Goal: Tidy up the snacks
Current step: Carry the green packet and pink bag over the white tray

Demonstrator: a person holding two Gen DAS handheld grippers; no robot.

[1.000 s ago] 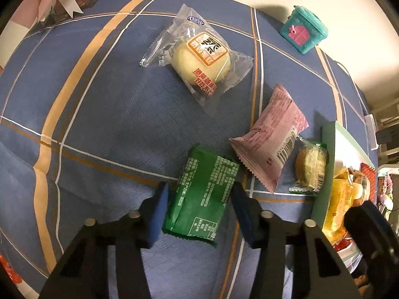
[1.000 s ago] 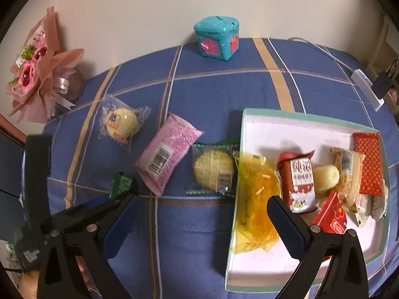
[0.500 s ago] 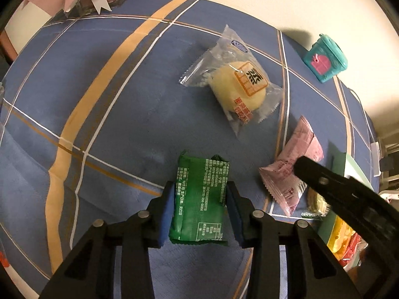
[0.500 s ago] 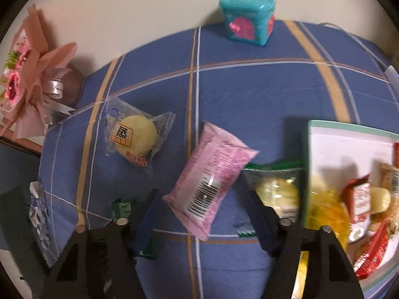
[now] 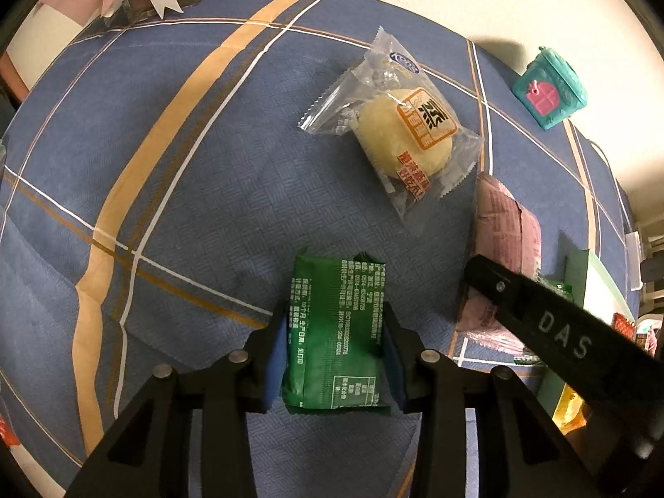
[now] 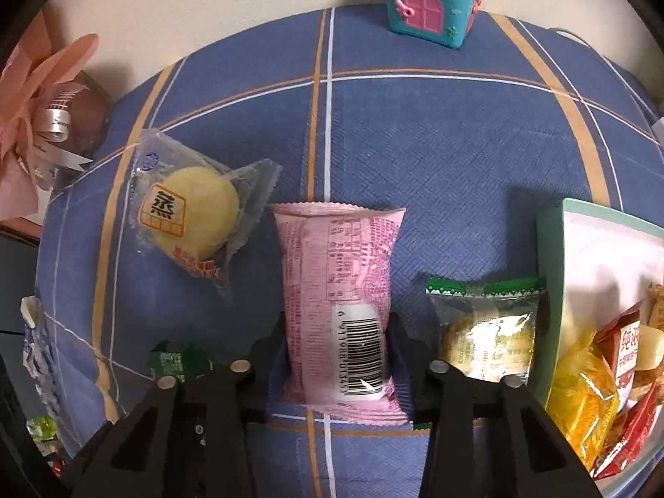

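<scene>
My left gripper (image 5: 334, 332) is shut on a green snack packet (image 5: 336, 323), its blue pads pressing both long sides just above the blue checked cloth. That green packet (image 6: 178, 363) peeks out at lower left in the right wrist view. My right gripper (image 6: 336, 352) straddles a pink packet (image 6: 336, 265) with a barcode. Its jaws are closing, and the pads touch and pinch the packet's lower sides. The pink packet (image 5: 506, 228) and one right-gripper finger (image 5: 560, 332) also show in the left wrist view.
A clear-wrapped yellow bun (image 6: 191, 216) lies left of the pink packet, a green-edged cookie packet (image 6: 485, 328) to its right. A mint-rimmed tray (image 6: 552, 249) with several snacks sits at the right. A teal toy house (image 6: 431, 0) and a pink bouquet (image 6: 33, 124) stand by the wall.
The left jaws closed onto the green packet. The right gripper came down and left from over the tray to the pink packet, and its jaws narrowed around it.
</scene>
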